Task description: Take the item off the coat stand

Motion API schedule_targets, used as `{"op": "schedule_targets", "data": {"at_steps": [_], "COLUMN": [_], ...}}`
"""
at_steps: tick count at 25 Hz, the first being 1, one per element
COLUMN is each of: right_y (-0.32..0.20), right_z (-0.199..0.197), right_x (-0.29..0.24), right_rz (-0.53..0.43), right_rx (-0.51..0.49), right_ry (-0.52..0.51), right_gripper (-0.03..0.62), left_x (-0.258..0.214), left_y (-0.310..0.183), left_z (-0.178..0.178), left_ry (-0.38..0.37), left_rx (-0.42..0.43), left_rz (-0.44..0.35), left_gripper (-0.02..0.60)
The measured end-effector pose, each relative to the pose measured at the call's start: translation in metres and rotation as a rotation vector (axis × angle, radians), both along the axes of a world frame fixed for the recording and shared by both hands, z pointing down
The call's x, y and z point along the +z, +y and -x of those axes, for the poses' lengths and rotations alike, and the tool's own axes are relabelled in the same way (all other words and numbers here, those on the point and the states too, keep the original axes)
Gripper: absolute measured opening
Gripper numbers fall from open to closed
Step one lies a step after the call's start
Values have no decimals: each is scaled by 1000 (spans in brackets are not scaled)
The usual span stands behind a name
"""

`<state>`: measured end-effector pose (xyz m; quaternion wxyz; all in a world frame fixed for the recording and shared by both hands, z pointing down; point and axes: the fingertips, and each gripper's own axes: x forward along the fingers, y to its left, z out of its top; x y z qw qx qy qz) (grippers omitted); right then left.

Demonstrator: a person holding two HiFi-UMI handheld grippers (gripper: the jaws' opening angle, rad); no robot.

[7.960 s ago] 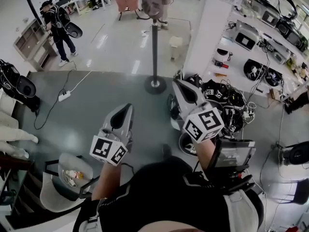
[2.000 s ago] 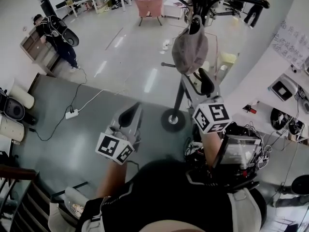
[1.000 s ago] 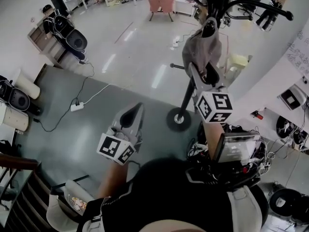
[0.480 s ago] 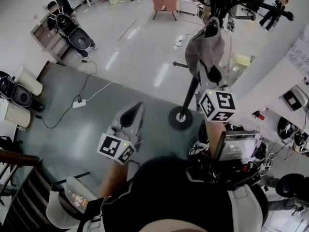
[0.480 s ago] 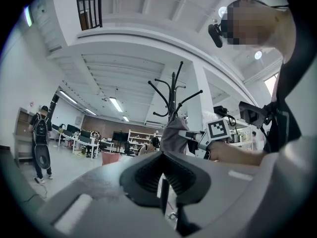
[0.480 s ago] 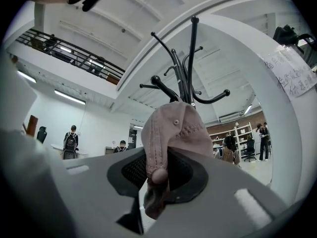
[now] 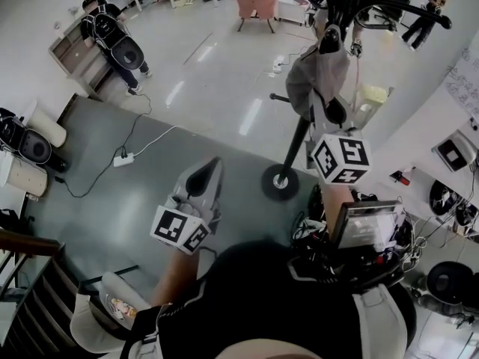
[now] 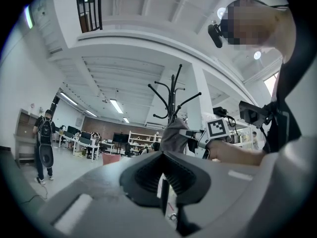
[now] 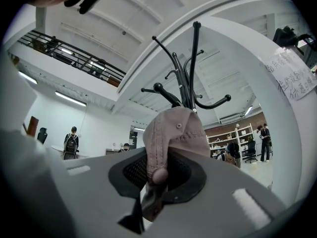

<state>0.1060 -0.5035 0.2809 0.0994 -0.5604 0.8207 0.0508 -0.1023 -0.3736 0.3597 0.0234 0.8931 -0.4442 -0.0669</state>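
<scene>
1. Head view.
   - Coat stand: black pole on a round base, on the floor ahead of the person.
   - Cap: greyish-pink, hanging from an upper hook of the coat stand.
   - Right claw: raised, with its tip at the cap's lower edge and its marker cube toward the person.
   - Left claw: held low and well apart from the coat stand, with its tip drawn to a point.
   - Bystander: at the far left with a backpack.
   - Pink chair: at the top of the view.
   - Power strip: on the floor, with its cable attached.

2. Left gripper view.
   - Left claw: jaws drawn together, leaving only a thin slit, with nothing held.
   - Coat stand: beyond the claw.
   - Cap: on the coat stand.
   - Right claw: reaches the cap from the right.
   - Bystander: at the left.

3. Right gripper view.
   - Right claw: jaws closed on the cap's lower edge, with fabric and a small round knob pinched between the dark pads.
   - Cap: its crown is still draped over a hook of the coat stand.
   - Paper notice: on the white pillar at the right.
</scene>
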Motion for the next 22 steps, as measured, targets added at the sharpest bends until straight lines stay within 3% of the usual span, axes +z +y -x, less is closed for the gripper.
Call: {"op": "schedule_targets", "data": {"at_steps": [22], "right_y": [35], "right_z": [14], "right_x": [-51], "right_rz": [-120], "right_rx": [-48], "right_ry": [13], "right_gripper": [48], "left_x": [-2], "left_y": [17], "left_z": [17], "left_ry": [3], "left_rx": [5], "left_rz": [-12], "left_gripper": [17]}}
